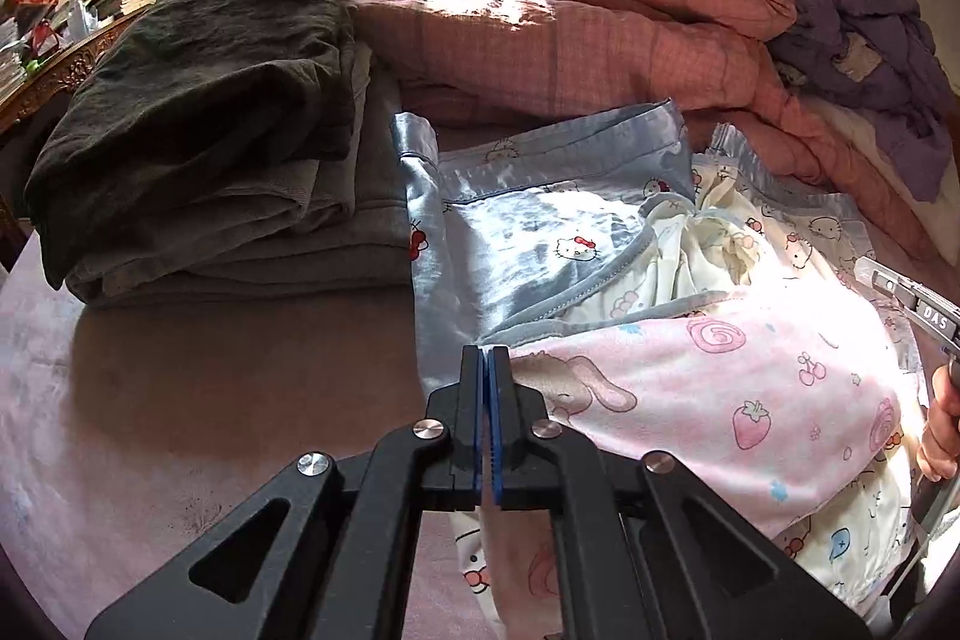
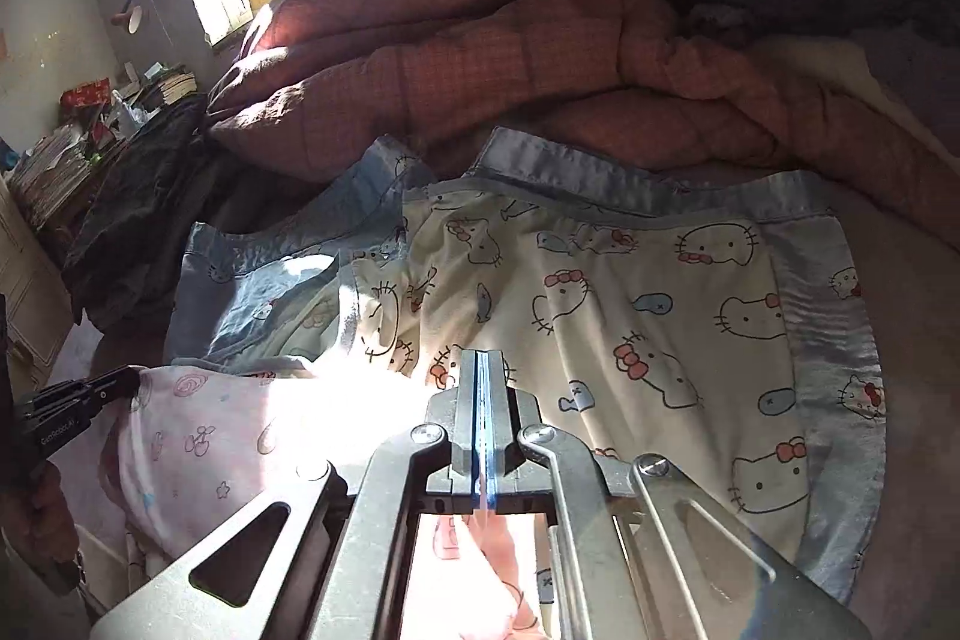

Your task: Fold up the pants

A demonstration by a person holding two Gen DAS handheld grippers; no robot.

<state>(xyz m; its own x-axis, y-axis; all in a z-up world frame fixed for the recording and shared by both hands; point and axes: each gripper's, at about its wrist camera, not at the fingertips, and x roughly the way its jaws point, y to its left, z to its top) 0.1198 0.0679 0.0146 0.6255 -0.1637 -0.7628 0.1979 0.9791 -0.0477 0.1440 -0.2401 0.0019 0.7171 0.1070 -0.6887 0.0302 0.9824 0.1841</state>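
Pink pants [image 1: 750,394] printed with rabbits and strawberries are stretched between both grippers above the bed; they also show in the right wrist view [image 2: 240,436]. My left gripper [image 1: 486,355] is shut on their left edge. My right gripper [image 2: 483,358] is shut on their right edge, with pink cloth hanging below its jaws. The right gripper also shows at the right edge of the left wrist view [image 1: 912,304]. The left gripper shows at the left of the right wrist view [image 2: 90,394].
Under the pants lies a cream and blue Hello Kitty garment [image 2: 690,316], also in the left wrist view [image 1: 540,232]. A stack of folded dark clothes [image 1: 204,148] sits at left. A bunched reddish quilt [image 1: 570,16] and a purple garment [image 1: 870,28] lie behind. A cluttered desk [image 1: 54,40] stands far left.
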